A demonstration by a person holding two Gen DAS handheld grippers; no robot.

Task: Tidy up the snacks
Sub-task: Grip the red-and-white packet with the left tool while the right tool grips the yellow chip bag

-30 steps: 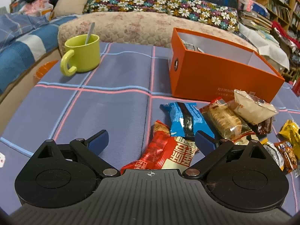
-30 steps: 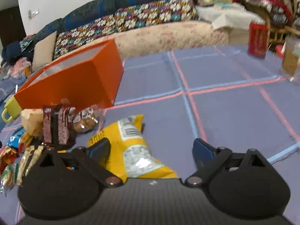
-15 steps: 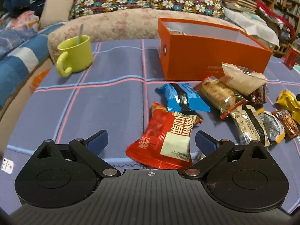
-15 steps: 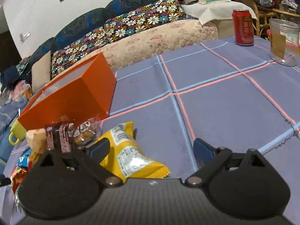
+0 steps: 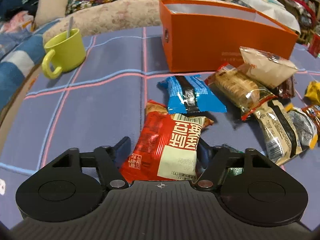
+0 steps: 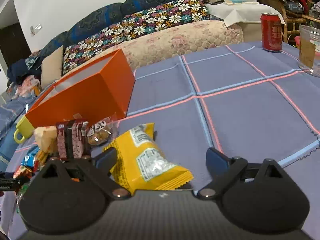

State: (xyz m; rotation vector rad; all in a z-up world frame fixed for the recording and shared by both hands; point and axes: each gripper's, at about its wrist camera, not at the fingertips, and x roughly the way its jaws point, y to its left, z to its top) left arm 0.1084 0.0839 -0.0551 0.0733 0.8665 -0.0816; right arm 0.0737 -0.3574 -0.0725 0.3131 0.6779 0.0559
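An open orange box (image 5: 224, 40) stands on the blue checked tablecloth, also in the right wrist view (image 6: 84, 100). In front of it lie several snack packets: a blue one (image 5: 190, 94), a clear cracker pack (image 5: 236, 86), a white bun bag (image 5: 266, 68). My left gripper (image 5: 163, 148) has its jaws closed in on both sides of a red and white packet (image 5: 170, 146). My right gripper (image 6: 160, 156) is open; a yellow packet (image 6: 146, 160) lies between its fingers, nearer the left one.
A green mug (image 5: 64, 52) with a spoon stands at the left. A red can (image 6: 272, 32) and a glass jar (image 6: 310, 50) stand at the far right. A sofa (image 6: 180, 38) runs behind the table. A brown packet (image 6: 70, 138) stands upright by the box.
My left gripper has moved forward over the red packet and its jaws have narrowed onto it. My right gripper has shifted slightly, still open by the yellow packet.
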